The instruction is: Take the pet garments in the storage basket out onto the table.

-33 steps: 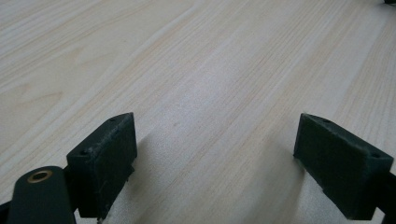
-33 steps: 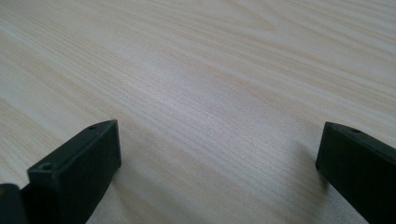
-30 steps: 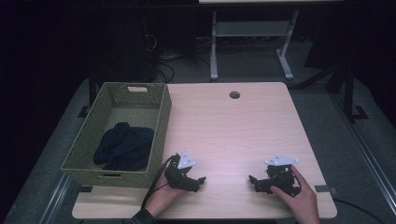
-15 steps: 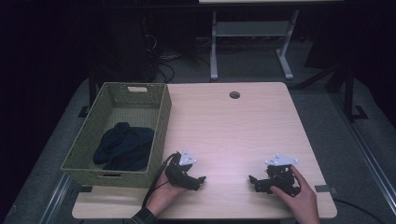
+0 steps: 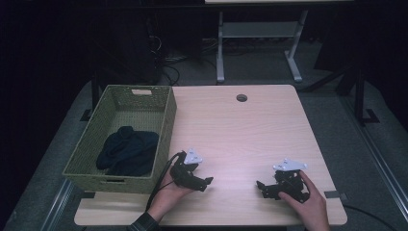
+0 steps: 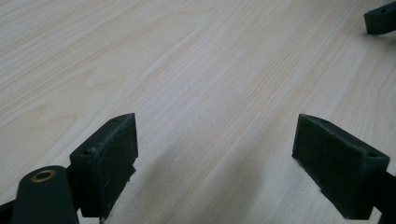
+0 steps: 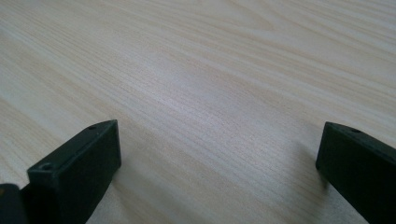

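The left gripper (image 5: 204, 182) rests on the bench (image 5: 240, 130) near its front edge, just right of the basket (image 5: 163, 120), with the person's left hand (image 5: 171, 190) cupped under it. Its fingers (image 6: 109, 161) stand wide apart with bare wood between them, holding nothing. The right gripper (image 5: 262, 186) sits near the front right corner of the bench, well apart from the left one, held by the right hand (image 5: 308, 202). Its fingers (image 7: 77, 175) are also spread wide over bare wood, empty. The two grippers point toward each other across the front of the bench.

The green woven basket stands at the bench's left edge and overhangs it. A dark cloth (image 5: 127, 150) lies bunched inside the basket, toward its near end. Neither gripper touches the cloth or the basket.
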Action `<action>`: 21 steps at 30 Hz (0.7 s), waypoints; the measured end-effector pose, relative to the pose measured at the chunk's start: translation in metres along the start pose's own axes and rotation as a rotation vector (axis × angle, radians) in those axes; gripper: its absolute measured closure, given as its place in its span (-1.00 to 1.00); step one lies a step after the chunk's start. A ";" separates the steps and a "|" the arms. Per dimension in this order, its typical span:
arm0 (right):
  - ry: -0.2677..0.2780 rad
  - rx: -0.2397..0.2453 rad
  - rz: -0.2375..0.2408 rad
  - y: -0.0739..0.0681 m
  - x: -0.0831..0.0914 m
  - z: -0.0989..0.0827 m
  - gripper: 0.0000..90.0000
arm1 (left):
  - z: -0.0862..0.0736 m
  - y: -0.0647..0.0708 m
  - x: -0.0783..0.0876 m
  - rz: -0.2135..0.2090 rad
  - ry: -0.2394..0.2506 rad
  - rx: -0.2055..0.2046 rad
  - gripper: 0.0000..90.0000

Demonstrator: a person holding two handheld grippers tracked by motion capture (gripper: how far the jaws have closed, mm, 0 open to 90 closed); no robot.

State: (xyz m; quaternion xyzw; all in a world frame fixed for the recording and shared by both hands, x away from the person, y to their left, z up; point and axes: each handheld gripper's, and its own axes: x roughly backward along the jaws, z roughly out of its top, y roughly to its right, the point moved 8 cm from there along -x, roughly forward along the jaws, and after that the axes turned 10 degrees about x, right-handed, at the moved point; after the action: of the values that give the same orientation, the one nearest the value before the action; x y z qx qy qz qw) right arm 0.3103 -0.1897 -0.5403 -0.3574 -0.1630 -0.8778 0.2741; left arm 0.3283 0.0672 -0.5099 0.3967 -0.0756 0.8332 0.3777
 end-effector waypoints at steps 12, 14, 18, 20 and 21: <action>-0.001 0.000 0.000 0.000 0.000 0.000 -1.00 | 0.009 0.001 0.007 -0.009 0.003 0.005 -0.69; -0.001 0.000 0.000 0.000 0.000 0.000 -1.00 | 0.009 0.002 0.007 -0.011 0.001 0.007 -0.69; -0.001 0.000 0.000 0.000 0.000 0.000 -1.00 | 0.014 0.003 0.010 -0.019 0.001 0.010 -0.69; -0.001 0.000 0.000 0.000 0.000 0.000 -1.00 | 0.016 0.002 0.012 -0.016 0.001 0.005 -0.69; -0.001 0.000 0.000 0.000 0.000 0.000 -1.00 | 0.016 0.002 0.012 -0.016 0.001 0.005 -0.69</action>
State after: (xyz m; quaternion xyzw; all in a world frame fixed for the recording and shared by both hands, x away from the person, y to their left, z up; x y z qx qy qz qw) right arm 0.3103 -0.1898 -0.5403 -0.3578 -0.1633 -0.8776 0.2739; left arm 0.3314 0.0661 -0.4900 0.3981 -0.0701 0.8304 0.3835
